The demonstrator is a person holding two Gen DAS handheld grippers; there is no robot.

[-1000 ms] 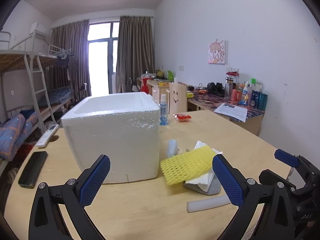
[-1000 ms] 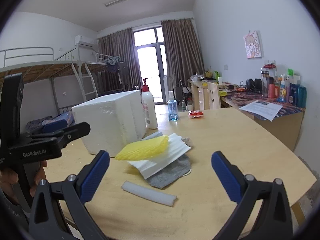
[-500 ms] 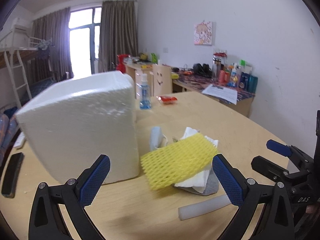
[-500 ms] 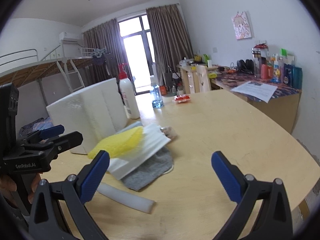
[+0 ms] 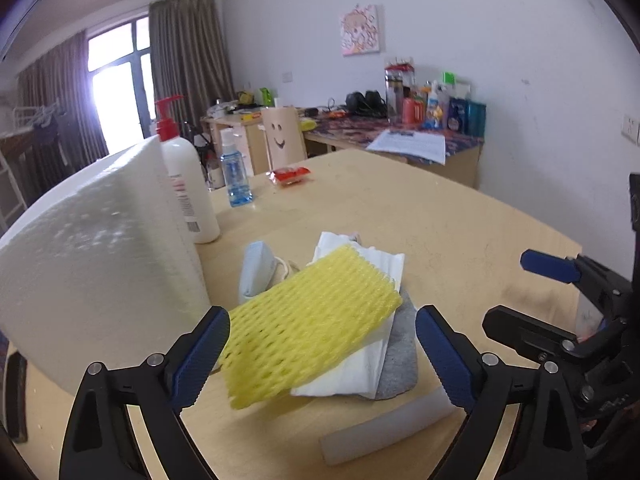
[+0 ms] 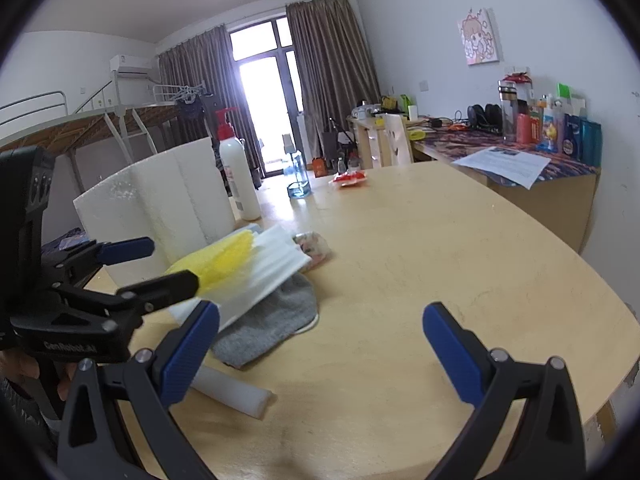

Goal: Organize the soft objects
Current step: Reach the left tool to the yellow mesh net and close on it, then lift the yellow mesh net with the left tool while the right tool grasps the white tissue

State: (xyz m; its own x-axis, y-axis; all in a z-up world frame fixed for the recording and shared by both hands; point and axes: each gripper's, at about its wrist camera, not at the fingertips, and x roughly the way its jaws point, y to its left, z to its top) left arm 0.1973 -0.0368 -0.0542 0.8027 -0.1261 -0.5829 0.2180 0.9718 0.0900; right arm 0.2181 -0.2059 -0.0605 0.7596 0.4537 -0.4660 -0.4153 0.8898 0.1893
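A pile of soft things lies on the wooden table (image 5: 460,232) beside a white styrofoam box (image 5: 100,264). On top is a yellow foam net (image 5: 312,320). Under it are a white foam sheet (image 5: 352,364) and a grey cloth (image 5: 400,352). A light blue mask (image 5: 256,272) lies behind, and a white foam tube (image 5: 388,428) in front. My left gripper (image 5: 322,320) straddles the net, its jaws wide but closing, pads not pressing. My right gripper (image 6: 320,310) is open over bare table, its left finger by the grey cloth (image 6: 272,320) and the tube (image 6: 236,392).
A pump bottle (image 5: 188,196), a blue-liquid bottle (image 5: 236,176) and a red packet (image 5: 290,174) stand behind the pile. A black phone (image 5: 16,396) lies at the left edge. The table's rounded edge (image 6: 616,344) runs on the right, with a cluttered desk (image 6: 540,160) beyond.
My left gripper has moved in and down toward the pile, so the yellow net now sits between its fingers. My right gripper has sunk closer to the table beside the pile.
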